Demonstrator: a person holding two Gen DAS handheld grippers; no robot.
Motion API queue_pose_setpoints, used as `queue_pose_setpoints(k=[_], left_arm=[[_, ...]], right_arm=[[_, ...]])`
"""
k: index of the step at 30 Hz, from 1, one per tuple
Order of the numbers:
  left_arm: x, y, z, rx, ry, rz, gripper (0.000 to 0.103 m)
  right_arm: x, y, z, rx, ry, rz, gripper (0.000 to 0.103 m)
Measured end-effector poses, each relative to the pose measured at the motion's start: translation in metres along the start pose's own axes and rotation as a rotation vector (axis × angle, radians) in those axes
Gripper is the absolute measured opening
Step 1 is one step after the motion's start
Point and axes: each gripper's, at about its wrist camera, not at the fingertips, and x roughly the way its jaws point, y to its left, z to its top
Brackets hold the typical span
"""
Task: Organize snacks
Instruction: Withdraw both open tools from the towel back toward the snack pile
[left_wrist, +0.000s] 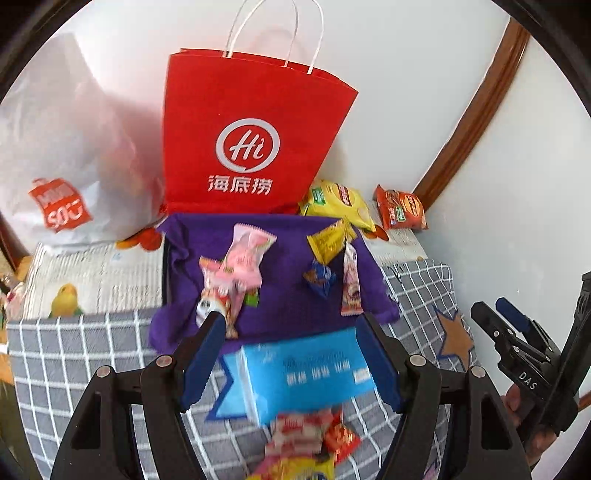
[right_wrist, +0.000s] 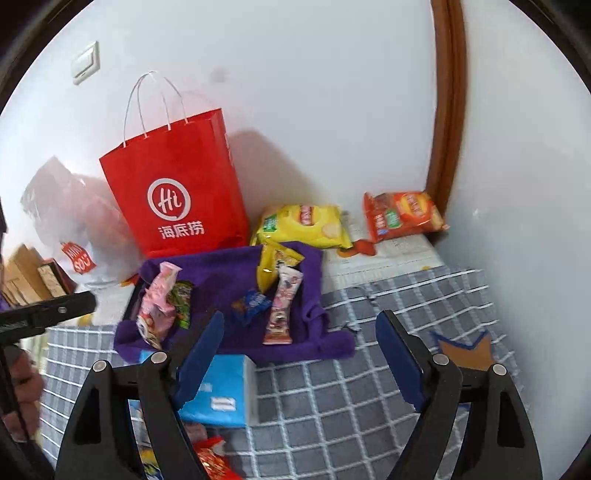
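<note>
Sorting snacks on bed: left tool (left_wrist: 291, 332) and right tool (right_wrist: 299, 328) hovering released, nothing gripped. Small snack packets lying on purple cloth (left_wrist: 284, 236); blue box (left_wrist: 306, 373) just below. Next: picking packet.

matt red paper bag (left_wrist: 255, 133), purple cloth (left_wrist: 284, 291), glossy wrappers.

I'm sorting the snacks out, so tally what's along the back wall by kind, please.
Paper bags: 1, the red paper bag
Plastic bags: 1, the white plastic bag
Chip bags: 2, the yellow chip bag and the orange chip bag
Total: 4
</note>
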Motion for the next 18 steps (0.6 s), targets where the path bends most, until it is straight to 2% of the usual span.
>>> queue_pose_setpoints(k=[4, 7, 14, 18], left_arm=[[-0.017, 0.0, -0.018, -0.003, 0.001, 0.007, 0.071], [-0.029, 0.003, -0.033, -0.012, 0.0, 0.009, 0.071], [-0.038, 0.016, -0.066, -0.052, 0.015, 0.057, 0.071], [-0.036, 0.027, -0.085, -0.077, 0.043, 0.067, 0.072]], right_arm=[[-0.025, 0.007, -0.017, -0.025, -0.037, -0.033, 0.084], [-0.037, 0.012, -0.027, -0.021, -0.033, -0.006, 0.084], [-0.037, 0.027, -0.061, -0.041, 0.068, 0.056, 0.084], [-0.031, 0.036, -0.087, -0.058, 0.094, 0.132, 0.084]])
